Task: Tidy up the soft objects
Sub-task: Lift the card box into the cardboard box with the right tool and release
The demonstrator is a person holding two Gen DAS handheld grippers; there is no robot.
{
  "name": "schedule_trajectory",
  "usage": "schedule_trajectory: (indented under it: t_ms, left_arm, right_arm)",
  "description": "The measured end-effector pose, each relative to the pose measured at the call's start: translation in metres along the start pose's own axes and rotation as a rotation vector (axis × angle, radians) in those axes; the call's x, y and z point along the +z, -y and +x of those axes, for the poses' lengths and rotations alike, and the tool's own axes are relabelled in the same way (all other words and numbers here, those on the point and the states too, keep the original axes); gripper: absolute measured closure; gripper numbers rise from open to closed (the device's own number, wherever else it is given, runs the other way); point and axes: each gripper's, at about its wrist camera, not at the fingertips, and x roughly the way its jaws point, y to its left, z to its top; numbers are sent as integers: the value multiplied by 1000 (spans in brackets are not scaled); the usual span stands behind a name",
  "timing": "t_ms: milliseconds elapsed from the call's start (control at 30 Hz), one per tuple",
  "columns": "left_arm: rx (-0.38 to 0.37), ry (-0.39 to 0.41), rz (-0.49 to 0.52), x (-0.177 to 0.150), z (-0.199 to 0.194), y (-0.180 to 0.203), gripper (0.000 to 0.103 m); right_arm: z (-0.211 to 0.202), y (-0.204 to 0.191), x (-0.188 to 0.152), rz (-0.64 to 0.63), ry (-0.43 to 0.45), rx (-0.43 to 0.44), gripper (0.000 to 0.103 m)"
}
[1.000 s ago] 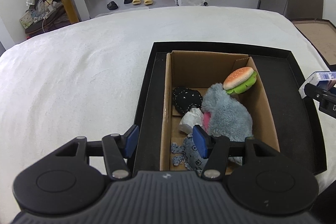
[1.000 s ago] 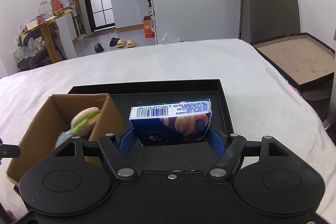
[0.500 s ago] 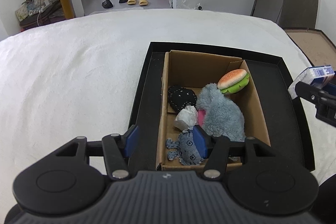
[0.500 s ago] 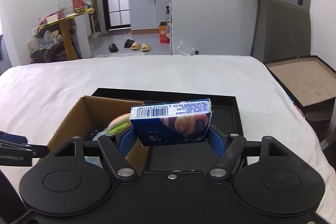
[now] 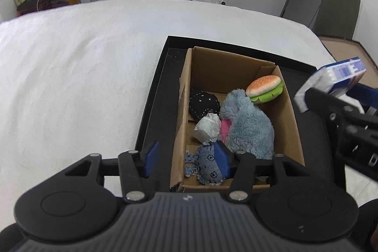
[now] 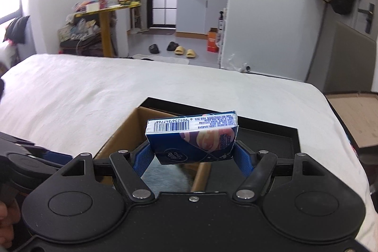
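Observation:
A cardboard box (image 5: 184,96) stands in a black tray (image 5: 151,100) on the white bed. In the box lie a plush burger (image 5: 264,87), a grey-blue plush (image 5: 248,124), a black stitched ball (image 5: 203,104), a crumpled white tissue (image 5: 206,128) and a denim toy (image 5: 209,165). My left gripper (image 5: 186,158) is open and empty, its jaws straddling the box's near left wall. My right gripper (image 6: 192,157) is shut on a blue tissue pack (image 6: 192,137), held above the box's right side; the pack also shows in the left wrist view (image 5: 330,82).
The white bed (image 5: 70,74) spreads to the left and behind. A brown board in a black frame (image 6: 354,115) lies off the bed's right edge. A yellow table (image 6: 104,23) and slippers (image 6: 182,51) are on the floor beyond.
My right gripper has carried the tissue pack left, from over the tray's bare part to above the box. My left gripper has risen and drawn back slightly.

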Motion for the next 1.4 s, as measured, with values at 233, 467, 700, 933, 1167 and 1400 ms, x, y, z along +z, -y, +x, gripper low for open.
schedule_trajectory:
  t_ms: [233, 467, 700, 933, 1167, 1400]
  left_arm:
    - [-39, -33, -41, 0, 9, -11, 70]
    - [-64, -80, -45, 1, 23, -13, 76]
    - [-63, -107, -59, 2, 31, -15, 86]
    - [-66, -106, -75, 3, 31, -17, 87]
    - [-61, -97, -71, 2, 28, -16, 86]
    - [-52, -86, -63, 2, 20, -15, 86]
  right_arm:
    - [10, -25, 12, -90, -31, 49, 32]
    - [20, -33, 19, -145, -75, 72, 32]
    - [29, -35, 20, -161, -106, 62, 32]
    - [37, -40, 27, -179, -128, 117, 29]
    - [32, -40, 27, -187, -111, 111, 26]
    - [15, -27, 13, -116, -116, 99, 25]
